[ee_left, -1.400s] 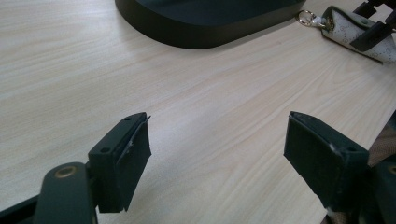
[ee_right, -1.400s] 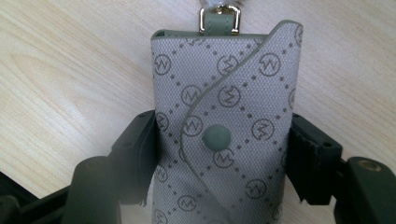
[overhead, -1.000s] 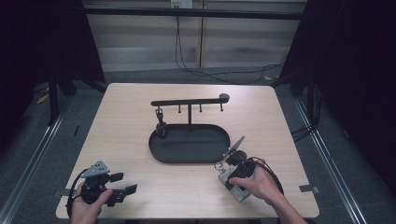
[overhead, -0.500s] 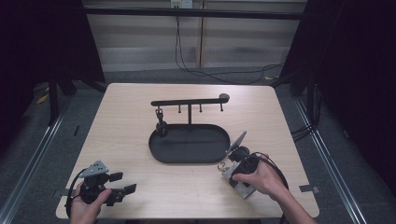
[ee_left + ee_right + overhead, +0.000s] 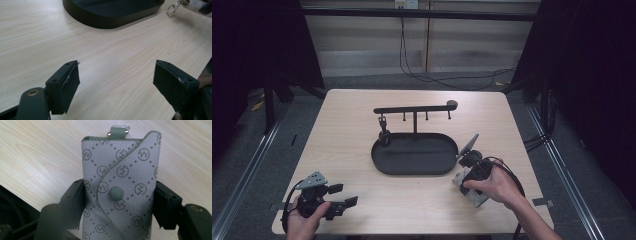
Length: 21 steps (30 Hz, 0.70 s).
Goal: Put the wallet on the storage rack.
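Observation:
A grey patterned key pouch (image 5: 120,182) with a round snap button sits upright between my right gripper's (image 5: 117,205) jaws, which are shut on its sides. In the high view the right gripper (image 5: 468,159) holds the pouch (image 5: 470,144) just off the right end of the black oval tray (image 5: 384,162). A black hook rack (image 5: 414,108) rises from the tray, and a small dark item (image 5: 383,131) hangs from its left hook. My left gripper (image 5: 343,196) rests open near the table's front left corner. Its jaws (image 5: 116,82) are spread over bare wood.
The light wooden table (image 5: 342,140) ends close behind both hands. The tray's wall (image 5: 110,22) lies ahead of the left gripper, with the pouch's metal ring (image 5: 172,9) to its right. Cables (image 5: 427,77) run across the floor beyond the table.
My right gripper has carried the pouch a little farther from the front edge, closer to the tray's right end. The left gripper has barely moved.

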### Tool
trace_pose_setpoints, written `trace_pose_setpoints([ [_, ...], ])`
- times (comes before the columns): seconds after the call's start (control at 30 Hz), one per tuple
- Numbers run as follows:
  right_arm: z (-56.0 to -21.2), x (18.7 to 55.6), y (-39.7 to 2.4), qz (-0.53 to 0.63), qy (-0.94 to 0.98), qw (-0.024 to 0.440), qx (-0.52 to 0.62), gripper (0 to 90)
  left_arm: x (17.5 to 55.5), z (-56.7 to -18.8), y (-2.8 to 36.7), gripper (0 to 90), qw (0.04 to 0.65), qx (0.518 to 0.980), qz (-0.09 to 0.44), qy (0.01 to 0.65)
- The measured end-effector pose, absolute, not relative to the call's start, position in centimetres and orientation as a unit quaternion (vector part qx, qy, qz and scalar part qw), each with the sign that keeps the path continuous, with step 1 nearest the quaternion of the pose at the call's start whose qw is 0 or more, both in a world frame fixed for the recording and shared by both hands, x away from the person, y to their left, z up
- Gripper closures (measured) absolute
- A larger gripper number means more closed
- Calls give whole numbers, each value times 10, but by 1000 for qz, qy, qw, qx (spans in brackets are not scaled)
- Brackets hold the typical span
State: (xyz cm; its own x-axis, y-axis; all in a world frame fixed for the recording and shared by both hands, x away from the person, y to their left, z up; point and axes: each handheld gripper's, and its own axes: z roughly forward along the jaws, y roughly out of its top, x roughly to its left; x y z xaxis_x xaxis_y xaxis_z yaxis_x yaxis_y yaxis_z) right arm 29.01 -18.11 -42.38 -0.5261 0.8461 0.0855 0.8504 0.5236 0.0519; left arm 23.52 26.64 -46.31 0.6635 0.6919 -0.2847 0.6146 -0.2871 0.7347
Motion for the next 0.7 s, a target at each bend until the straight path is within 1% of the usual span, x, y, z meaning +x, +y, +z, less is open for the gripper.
trace_pose_setpoints([
  [0.3, -411, 295, -182, -50, -875, 25, -481, 346, 235, -463, 267, 207, 439, 799, 42, 408],
  [0.47, -408, 297, -182, -48, -874, 19, -482, 346, 236, -463, 267, 191, 444, 798, 39, 407],
  [0.7, -400, 303, -186, -59, -872, 21, -486, 346, 235, -462, 268, 180, 449, 796, 41, 405],
])
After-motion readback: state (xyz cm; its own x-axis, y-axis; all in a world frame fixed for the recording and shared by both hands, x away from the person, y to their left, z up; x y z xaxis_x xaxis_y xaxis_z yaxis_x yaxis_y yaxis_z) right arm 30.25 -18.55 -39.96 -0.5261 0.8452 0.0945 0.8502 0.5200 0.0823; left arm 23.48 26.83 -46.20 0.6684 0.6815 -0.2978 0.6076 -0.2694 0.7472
